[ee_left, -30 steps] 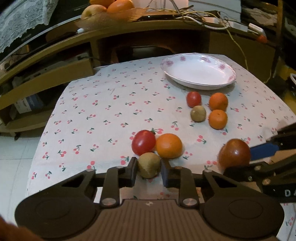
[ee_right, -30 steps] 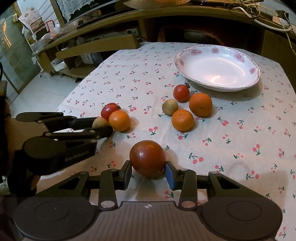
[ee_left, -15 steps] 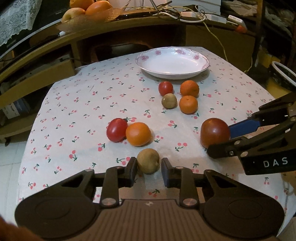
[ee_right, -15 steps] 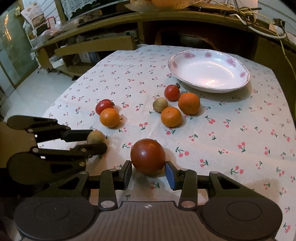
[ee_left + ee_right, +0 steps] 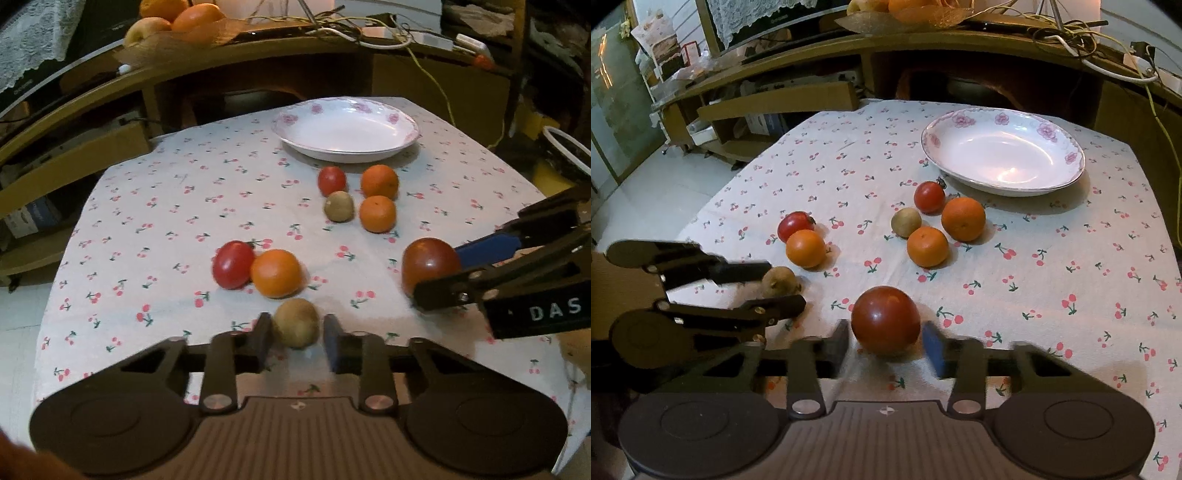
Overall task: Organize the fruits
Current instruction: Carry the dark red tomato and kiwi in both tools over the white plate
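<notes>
Bare cloth (image 5: 1052,258) before plate rim (image 5: 960,173)

My left wrist camera looks forward and down along my left gripper (image 5: 297,338), close over the counter (image 5: 166,221). My right wrist camera does likewise from the right. Both face the plate (image 5: 347,129) and share the fruit spread.

L gripper (image 5: 296,336) & R gripper (image 5: 886,345) jaws apart, low.
</notes>
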Demonstrator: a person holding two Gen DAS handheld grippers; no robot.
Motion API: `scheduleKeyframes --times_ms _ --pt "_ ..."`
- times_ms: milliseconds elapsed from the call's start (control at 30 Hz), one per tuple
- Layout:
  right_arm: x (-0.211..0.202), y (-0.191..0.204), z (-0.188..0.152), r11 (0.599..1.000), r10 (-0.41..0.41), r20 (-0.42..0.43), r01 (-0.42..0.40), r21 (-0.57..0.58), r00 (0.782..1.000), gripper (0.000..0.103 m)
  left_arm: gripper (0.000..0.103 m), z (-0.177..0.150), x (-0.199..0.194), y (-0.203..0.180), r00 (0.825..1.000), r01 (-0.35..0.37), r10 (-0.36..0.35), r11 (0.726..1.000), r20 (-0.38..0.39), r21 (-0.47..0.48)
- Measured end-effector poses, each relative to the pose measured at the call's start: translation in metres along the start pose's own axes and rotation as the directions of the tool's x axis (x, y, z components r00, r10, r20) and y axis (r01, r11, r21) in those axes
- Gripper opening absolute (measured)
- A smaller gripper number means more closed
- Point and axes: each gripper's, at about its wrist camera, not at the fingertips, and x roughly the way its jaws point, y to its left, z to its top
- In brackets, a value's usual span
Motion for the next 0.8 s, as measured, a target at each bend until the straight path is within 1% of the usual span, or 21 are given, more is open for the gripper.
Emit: scheduleKeyframes --times_ms 67,167,367,467,567,633,700,800 --pt "0.0 0.0 -0.001 1.0 -0.004 -0.004 0.004 0.002 1.0 0.041 0.03 0.001 -0.001 -0.004 1.0 -0.011 0.011 1.0 -0.008 0.009" --pt "-0.005 0.003 -0.002 1.0 -0.011 0.0 0.011 -0.007 1.0 0.04 0.03 0.004 -0.006 -0.007 1.0 -0.002 0.002 1.0 -0.014 -0.001" --pt "-0.023 0.002 0.003 1.0 -0.016 0.038 0.016 0.006 0.999 0.04 0.03 0.026 -0.026 -0.014 0.999 0.002 -0.002 1.0 0.043 -0.004" --pt "-0.033 -0.001 0.01 0.999 -0.025 0.062 0.023 0.025 0.998 0.04 0.03 0.042 -0.032 -0.02 0.998 -0.006 0.006 1.0 0.057 0.01" --pt "-0.042 -0.004 0.022 0.998 -0.034 0.089 0.03 0.05 0.995 0.041 0.03 0.065 -0.031 -0.022 0.998 0.004 -0.004 1.0 0.066 -0.009" --pt "-0.046 -0.011 0.031 0.996 -0.061 0.114 0.053 0.073 0.992 0.041 0.03 0.078 -0.027 -0.022 0.997 0.025 -0.025 1.0 0.078 -0.004" --pt "-0.047 -0.021 0.039 0.993 -0.066 0.12 0.053 0.106 0.991 0.041 0.03 0.093 -0.02 -0.024 0.996 0.021 -0.023 0.999 0.09 0.025" --pt "-0.038 -0.036 0.053 0.988 -0.1 0.118 0.084 0.132 0.988 0.041 0.03 0.113 -0.006 -0.023 0.995 0.026 -0.029 0.999 0.097 0.028"
